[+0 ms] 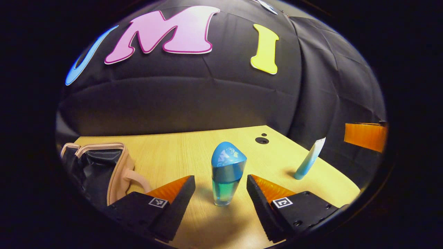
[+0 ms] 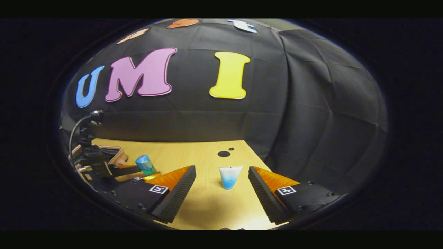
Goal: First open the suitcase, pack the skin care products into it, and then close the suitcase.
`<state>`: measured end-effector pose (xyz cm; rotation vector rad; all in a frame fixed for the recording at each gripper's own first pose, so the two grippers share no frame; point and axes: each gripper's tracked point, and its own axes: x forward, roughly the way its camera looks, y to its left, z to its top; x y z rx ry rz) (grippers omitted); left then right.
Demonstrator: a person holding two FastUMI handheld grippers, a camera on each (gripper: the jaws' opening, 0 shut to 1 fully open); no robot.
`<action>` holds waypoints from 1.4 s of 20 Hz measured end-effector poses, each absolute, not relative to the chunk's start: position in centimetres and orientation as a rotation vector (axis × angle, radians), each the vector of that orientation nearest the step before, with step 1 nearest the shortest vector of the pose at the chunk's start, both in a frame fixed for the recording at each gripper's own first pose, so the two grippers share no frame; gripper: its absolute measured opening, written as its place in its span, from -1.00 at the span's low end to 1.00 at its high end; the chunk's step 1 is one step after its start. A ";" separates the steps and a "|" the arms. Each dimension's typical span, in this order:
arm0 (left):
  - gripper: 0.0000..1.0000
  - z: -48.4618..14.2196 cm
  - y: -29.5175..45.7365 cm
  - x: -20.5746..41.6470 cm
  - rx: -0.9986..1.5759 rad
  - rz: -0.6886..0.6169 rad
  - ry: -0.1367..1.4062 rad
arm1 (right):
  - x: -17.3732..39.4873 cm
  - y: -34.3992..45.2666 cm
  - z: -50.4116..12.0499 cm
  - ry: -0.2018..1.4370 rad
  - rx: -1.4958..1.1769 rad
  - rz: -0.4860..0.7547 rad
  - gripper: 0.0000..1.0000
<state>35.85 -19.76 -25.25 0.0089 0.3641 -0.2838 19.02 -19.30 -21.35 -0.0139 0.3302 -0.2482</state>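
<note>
Left hand-held gripper (image 1: 220, 188) open, blue-capped bottle (image 1: 226, 173) upright on desk (image 1: 180, 152) dead ahead at 12 o'clock between its fingers, untouched. Open suitcase (image 1: 95, 169) at 9. Right hand-held gripper (image 2: 221, 186) open, tube (image 2: 229, 177) upright at 12.

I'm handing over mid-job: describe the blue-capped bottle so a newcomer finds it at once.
Start at the wooden table with the open suitcase at its left end. The bottle stands upright just right of the suitcase, between the left gripper's open jaws. Unlike the slim white-topped tube further right, it has a rounded blue cap over clear blue-green liquid.
</note>
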 end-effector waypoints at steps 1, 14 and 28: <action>0.84 -26.2 -20.4 36.6 0.010 -0.286 0.377 | 19.2 -19.5 -22.2 0.348 -0.005 -0.249 0.94; -0.06 -28.2 -21.7 39.0 -0.029 -0.281 0.434 | 25.5 -22.8 -33.6 0.515 0.057 -0.375 0.95; -0.01 -27.8 -21.5 38.8 -0.066 -0.284 0.417 | 27.4 -22.3 -34.7 0.502 -0.009 -0.331 -0.05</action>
